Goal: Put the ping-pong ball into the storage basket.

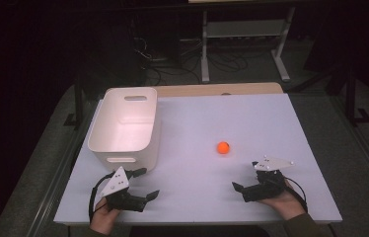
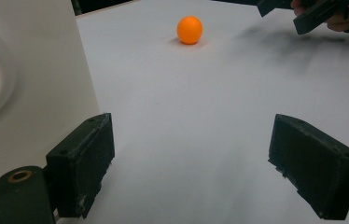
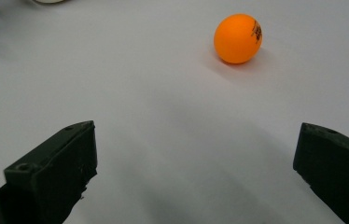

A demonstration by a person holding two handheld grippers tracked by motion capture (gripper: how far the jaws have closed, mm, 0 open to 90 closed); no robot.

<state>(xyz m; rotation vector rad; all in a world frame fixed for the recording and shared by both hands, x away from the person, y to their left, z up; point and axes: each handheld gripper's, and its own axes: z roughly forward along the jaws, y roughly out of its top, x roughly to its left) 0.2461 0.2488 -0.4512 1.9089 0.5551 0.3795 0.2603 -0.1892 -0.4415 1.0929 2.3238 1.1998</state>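
On the table [image 1: 271, 123], the white bin [image 1: 126, 126] stood just beside your left hand-held gripper [image 1: 143, 183], jaws wide, empty. Your right hand-held gripper [image 1: 245, 177], also wide and empty, sat near the orange ball [image 1: 223, 147], which lay ahead, apart from its jaws.

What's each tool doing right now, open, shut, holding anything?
Left tool: open, empty, beside the white bin.
Right tool: open, empty, short of the orange ball.

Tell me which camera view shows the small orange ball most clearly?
The right gripper view: the small orange ball is large and sharp there, with dark print on its side. The left gripper view shows it smaller and farther off, the high view as a tiny dot on the white table.
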